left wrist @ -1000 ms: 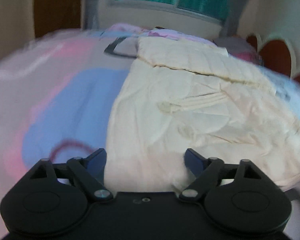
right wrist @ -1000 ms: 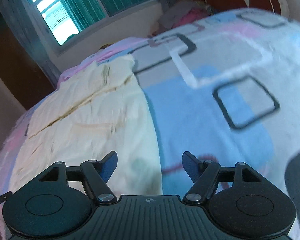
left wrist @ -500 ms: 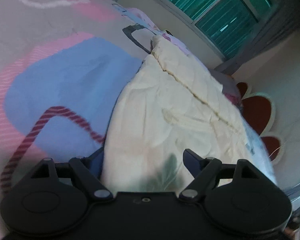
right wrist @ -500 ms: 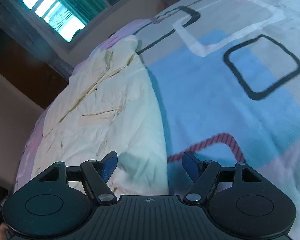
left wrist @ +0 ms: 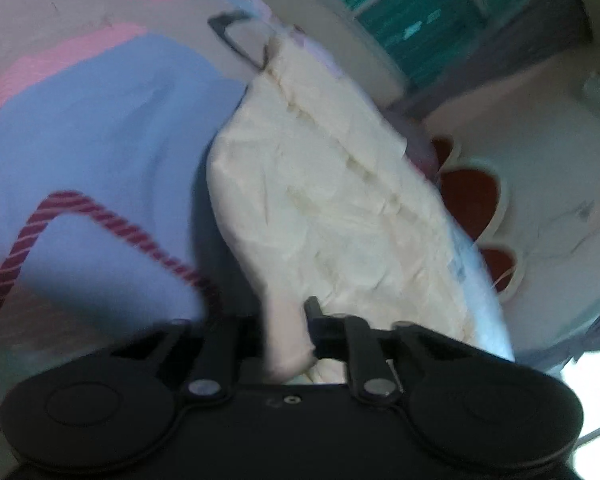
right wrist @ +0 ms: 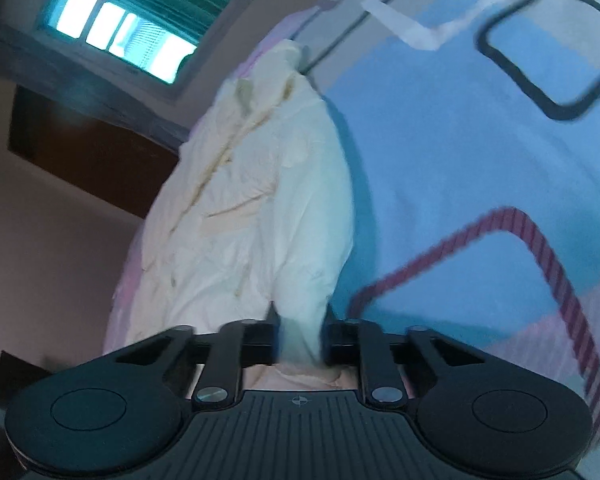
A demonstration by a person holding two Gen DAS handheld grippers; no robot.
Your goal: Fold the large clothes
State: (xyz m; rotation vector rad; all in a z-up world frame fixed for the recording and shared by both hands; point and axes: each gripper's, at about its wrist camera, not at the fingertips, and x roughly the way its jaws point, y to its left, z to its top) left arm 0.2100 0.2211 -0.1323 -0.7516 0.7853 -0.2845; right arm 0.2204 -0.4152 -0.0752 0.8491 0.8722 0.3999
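A large cream garment [left wrist: 332,200] lies spread on a bed with a patterned sheet [left wrist: 80,128]. My left gripper [left wrist: 286,332] is shut on the garment's near left corner, and the cloth rises from the sheet into the jaws. In the right wrist view the same garment [right wrist: 252,208] stretches away toward the window. My right gripper [right wrist: 300,340] is shut on its near right corner, with the fabric bunched between the jaws and lifted off the patterned sheet [right wrist: 460,140].
A window with green curtains [right wrist: 140,28] is beyond the far end of the bed. A headboard with red scalloped panels [left wrist: 472,196] stands at the right in the left wrist view. A dark wooden door [right wrist: 80,136] is at the left in the right wrist view.
Both grippers were open above the garment's near corners. Both have now shut on the cloth and lifted the near edge off the sheet, and both cameras have tilted.
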